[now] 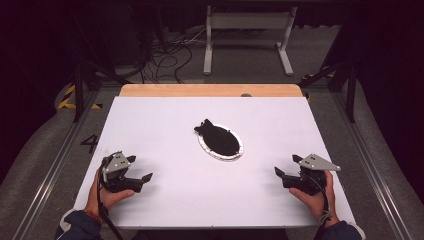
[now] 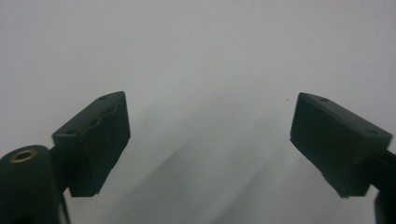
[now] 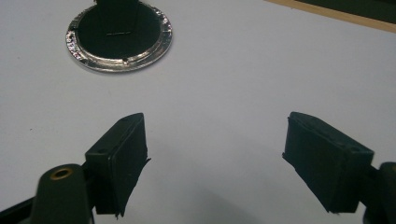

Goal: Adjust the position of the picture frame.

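A round silver-rimmed plate [image 1: 223,156] lies near the middle of the white table [image 1: 165,125], with a flat black thing [image 1: 217,137] on it that sticks out past the rim at the far left. My left gripper [image 1: 141,168] rests low at the near left, open, jaws bare over white table [image 2: 208,109]. At the near right my right gripper [image 1: 286,164] is open too, with nothing between its jaws [image 3: 215,123]. In the right gripper view the plate [image 3: 122,64] and the black thing [image 3: 116,28] lie ahead and to the left, well apart from the jaws.
A wooden strip [image 1: 210,90] runs along the table's far edge. Beyond it on the floor stand a white frame [image 1: 247,22] and loose cables [image 1: 167,55]. Metal rails [image 1: 372,165] flank the table on both sides.
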Action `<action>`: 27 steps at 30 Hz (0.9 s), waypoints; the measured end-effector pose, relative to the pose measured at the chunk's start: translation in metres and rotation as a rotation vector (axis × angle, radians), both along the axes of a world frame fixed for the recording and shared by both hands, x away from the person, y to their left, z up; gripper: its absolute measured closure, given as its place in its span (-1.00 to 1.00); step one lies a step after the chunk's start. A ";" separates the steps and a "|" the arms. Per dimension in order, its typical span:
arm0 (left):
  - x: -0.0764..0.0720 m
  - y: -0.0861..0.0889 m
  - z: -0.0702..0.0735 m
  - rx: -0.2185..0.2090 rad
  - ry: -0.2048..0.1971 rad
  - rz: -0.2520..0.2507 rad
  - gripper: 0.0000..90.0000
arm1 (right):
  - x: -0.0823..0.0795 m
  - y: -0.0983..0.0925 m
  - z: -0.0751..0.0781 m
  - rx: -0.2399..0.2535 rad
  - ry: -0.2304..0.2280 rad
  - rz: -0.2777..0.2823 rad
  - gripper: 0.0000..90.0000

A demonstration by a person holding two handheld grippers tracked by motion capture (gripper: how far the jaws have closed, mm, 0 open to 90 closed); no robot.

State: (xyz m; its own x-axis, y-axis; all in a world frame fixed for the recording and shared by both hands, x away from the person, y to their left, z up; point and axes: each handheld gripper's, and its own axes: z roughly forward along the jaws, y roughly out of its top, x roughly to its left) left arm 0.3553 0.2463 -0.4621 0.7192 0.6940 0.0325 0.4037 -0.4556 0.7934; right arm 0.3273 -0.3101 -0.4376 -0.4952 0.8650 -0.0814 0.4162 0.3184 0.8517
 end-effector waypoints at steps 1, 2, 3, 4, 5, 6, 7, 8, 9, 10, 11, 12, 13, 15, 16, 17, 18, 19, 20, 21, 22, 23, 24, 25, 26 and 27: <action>-0.001 -0.001 0.000 -0.009 0.012 -0.008 -0.58 | 0.001 0.000 -0.001 0.000 0.005 0.003 -0.43; 0.000 -0.002 0.000 -0.004 0.019 -0.033 -0.47 | 0.001 0.000 -0.001 0.002 0.009 0.006 -0.38; -0.001 -0.003 0.000 -0.001 0.022 -0.045 -0.31 | 0.002 0.000 0.000 0.006 0.012 0.011 -0.29; -0.002 -0.004 0.000 -0.007 0.020 -0.057 -0.24 | 0.002 0.000 0.000 0.009 0.014 0.015 -0.16; -0.003 -0.004 0.000 0.005 0.014 -0.065 -0.16 | 0.002 0.000 0.001 0.016 0.016 0.022 -0.09; -0.005 -0.005 0.000 0.012 0.002 -0.068 -0.02 | 0.003 0.000 0.001 0.017 0.013 0.022 -0.03; -0.007 -0.004 0.002 0.026 -0.003 -0.067 0.05 | 0.004 0.001 0.002 0.018 0.015 0.024 0.05; -0.008 -0.003 0.002 0.031 -0.010 -0.077 0.18 | 0.006 0.002 0.002 0.017 0.017 0.031 0.11; -0.009 -0.002 0.003 0.035 -0.015 -0.086 0.34 | 0.008 0.004 0.001 0.014 0.026 0.034 0.20; -0.010 -0.001 0.004 0.042 -0.017 -0.085 0.44 | 0.010 0.005 0.001 0.010 0.032 0.037 0.30; -0.010 0.000 0.004 0.041 -0.017 -0.083 0.59 | 0.012 0.006 0.001 0.008 0.037 0.044 0.42; -0.009 0.001 0.006 0.032 -0.019 -0.087 0.70 | 0.014 0.007 0.002 0.009 0.041 0.046 0.49; -0.008 0.002 0.007 0.009 -0.015 -0.081 0.85 | 0.017 0.009 0.003 0.016 0.046 0.049 0.60; -0.005 0.003 0.010 0.008 -0.019 -0.078 1.00 | 0.023 0.011 0.004 0.025 0.050 0.054 0.75; -0.002 0.002 0.011 0.005 -0.020 -0.073 1.00 | 0.028 0.012 0.005 0.031 0.054 0.065 0.82; 0.003 0.001 0.012 0.011 -0.017 -0.068 1.00 | 0.031 0.014 0.005 0.024 0.054 0.067 0.85; 0.009 -0.001 0.012 0.020 -0.018 -0.068 1.00 | 0.035 0.016 0.006 0.017 0.056 0.066 0.88; 0.018 -0.003 0.012 0.021 -0.012 -0.059 1.00 | 0.039 0.017 0.007 0.015 0.048 0.065 0.93; 0.018 -0.003 0.012 0.021 -0.012 -0.059 1.00 | 0.039 0.017 0.007 0.015 0.048 0.065 0.93; 0.025 -0.004 0.012 0.020 -0.006 -0.057 1.00 | 0.044 0.018 0.009 0.019 0.042 0.066 1.00; 0.030 -0.005 0.012 0.016 -0.006 -0.055 1.00 | 0.048 0.018 0.011 0.023 0.038 0.066 1.00; 0.036 -0.007 0.013 0.008 0.000 -0.053 1.00 | 0.051 0.019 0.012 0.026 0.042 0.064 1.00; 0.043 -0.011 0.013 0.019 0.001 -0.055 1.00 | 0.055 0.021 0.013 0.029 0.037 0.063 1.00; 0.049 -0.014 0.013 0.013 0.011 -0.057 1.00 | 0.061 0.023 0.013 0.024 0.045 0.058 1.00; 0.054 -0.017 0.013 0.004 0.017 -0.057 1.00 | 0.066 0.024 0.011 0.025 0.057 0.056 1.00; 0.058 -0.019 0.013 0.013 0.010 -0.059 1.00 | 0.071 0.026 0.010 0.028 0.063 0.057 1.00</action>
